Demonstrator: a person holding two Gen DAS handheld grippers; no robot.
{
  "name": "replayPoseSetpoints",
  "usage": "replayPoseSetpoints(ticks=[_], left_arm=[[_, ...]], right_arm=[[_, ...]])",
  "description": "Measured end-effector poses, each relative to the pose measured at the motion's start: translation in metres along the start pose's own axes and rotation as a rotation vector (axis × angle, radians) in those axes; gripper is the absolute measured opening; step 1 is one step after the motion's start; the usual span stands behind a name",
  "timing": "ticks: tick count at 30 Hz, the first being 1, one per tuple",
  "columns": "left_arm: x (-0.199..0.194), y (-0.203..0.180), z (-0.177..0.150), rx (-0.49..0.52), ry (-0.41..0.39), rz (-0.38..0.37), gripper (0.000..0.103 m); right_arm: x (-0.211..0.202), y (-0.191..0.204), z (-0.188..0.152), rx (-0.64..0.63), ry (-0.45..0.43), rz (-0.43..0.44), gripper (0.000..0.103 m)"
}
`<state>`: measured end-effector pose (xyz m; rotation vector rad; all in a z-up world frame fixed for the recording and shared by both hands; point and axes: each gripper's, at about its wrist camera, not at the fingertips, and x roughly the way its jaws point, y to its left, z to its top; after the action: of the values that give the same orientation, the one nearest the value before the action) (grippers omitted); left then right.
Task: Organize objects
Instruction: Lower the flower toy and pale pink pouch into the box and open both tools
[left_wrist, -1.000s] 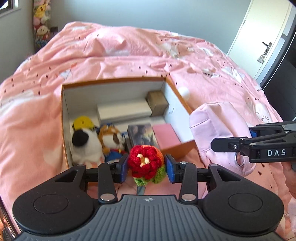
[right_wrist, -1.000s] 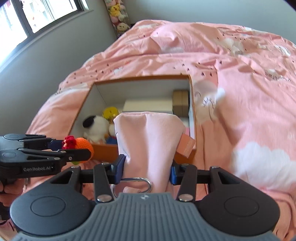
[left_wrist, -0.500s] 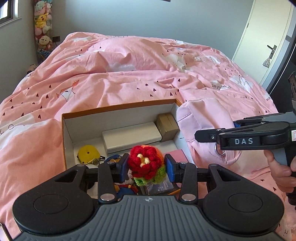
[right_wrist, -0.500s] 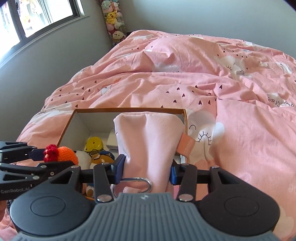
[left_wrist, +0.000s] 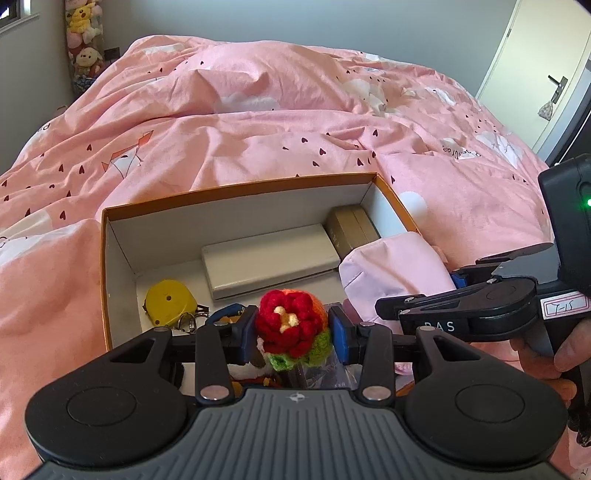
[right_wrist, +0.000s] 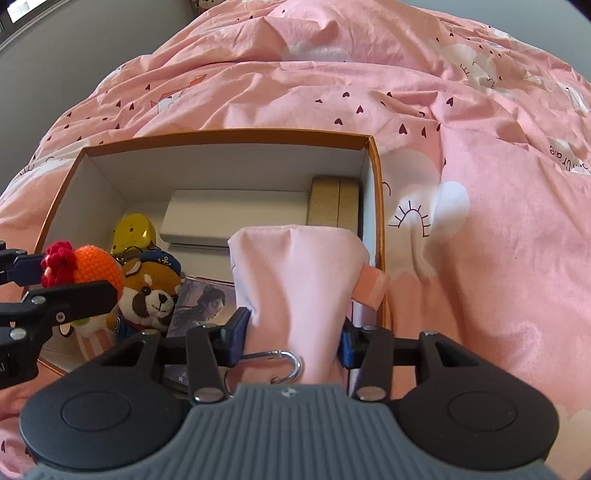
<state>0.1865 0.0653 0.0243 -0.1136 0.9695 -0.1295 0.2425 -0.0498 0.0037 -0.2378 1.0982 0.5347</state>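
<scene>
Left wrist view
Grip: the left gripper (left_wrist: 293, 334) is clamped on a crocheted flower (left_wrist: 291, 325), held over the near end of the box (left_wrist: 236, 186).
Box contents: a white case (left_wrist: 269, 260), a tan block (left_wrist: 351, 225) and a yellow tape measure (left_wrist: 168, 301) are seen inside.
Neighbour: a pink pouch (left_wrist: 395, 271) is held over the box's right side.

Right wrist view
Grip: the right gripper (right_wrist: 291, 332) is clamped on the pink pouch (right_wrist: 299, 284), above the box's right end.
Box: the box (right_wrist: 229, 136) rests on a pink quilt (right_wrist: 480, 184).
Contents: a plush toy (right_wrist: 151, 291) and a picture card (right_wrist: 205, 304) are seen inside.
</scene>
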Motion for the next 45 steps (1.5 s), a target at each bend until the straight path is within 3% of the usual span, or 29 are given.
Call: replayPoseSetpoints(ticks=[9, 13, 18, 20, 25, 27, 32, 37, 40, 42, 45], left_arm=[[0.009, 0.001, 0.003, 0.002, 0.014, 0.007, 0.046], [0.012, 0.003, 0.004, 0.005, 0.02, 0.013, 0.046], [0.013, 0.004, 0.005, 0.011, 0.022, 0.018, 0.046], [0.014, 0.005, 0.005, 0.016, 0.026, 0.02, 0.046], [0.014, 0.005, 0.005, 0.019, 0.026, 0.019, 0.046], [0.014, 0.006, 0.006, 0.029, 0.026, 0.019, 0.046], [0.015, 0.005, 0.012, 0.065, 0.026, 0.017, 0.046], [0.02, 0.007, 0.018, 0.07, 0.033, 0.02, 0.046], [0.025, 0.008, 0.021, 0.074, 0.044, 0.012, 0.046], [0.029, 0.007, 0.022, 0.084, 0.052, 0.012, 0.046], [0.035, 0.007, 0.023, 0.095, 0.064, 0.011, 0.046]], right_arm=[[0.026, 0.006, 0.001, -0.047, 0.077, -0.058, 0.053], [0.022, 0.008, 0.004, -0.075, 0.083, -0.061, 0.063], [0.013, 0.012, 0.004, -0.148, 0.086, -0.06, 0.068], [0.01, 0.014, 0.004, -0.183, 0.091, -0.066, 0.076], [0.003, 0.012, 0.004, -0.21, 0.118, -0.055, 0.077], [-0.001, 0.008, 0.006, -0.188, 0.123, -0.037, 0.075], [-0.007, 0.004, 0.015, -0.217, 0.101, -0.025, 0.035], [-0.004, 0.006, 0.03, -0.268, 0.015, -0.011, 0.034], [-0.002, 0.009, 0.038, -0.287, -0.023, 0.014, 0.052], [0.005, 0.013, 0.042, -0.315, -0.018, 0.028, 0.052], [0.018, 0.016, 0.044, -0.34, 0.023, 0.012, 0.041]])
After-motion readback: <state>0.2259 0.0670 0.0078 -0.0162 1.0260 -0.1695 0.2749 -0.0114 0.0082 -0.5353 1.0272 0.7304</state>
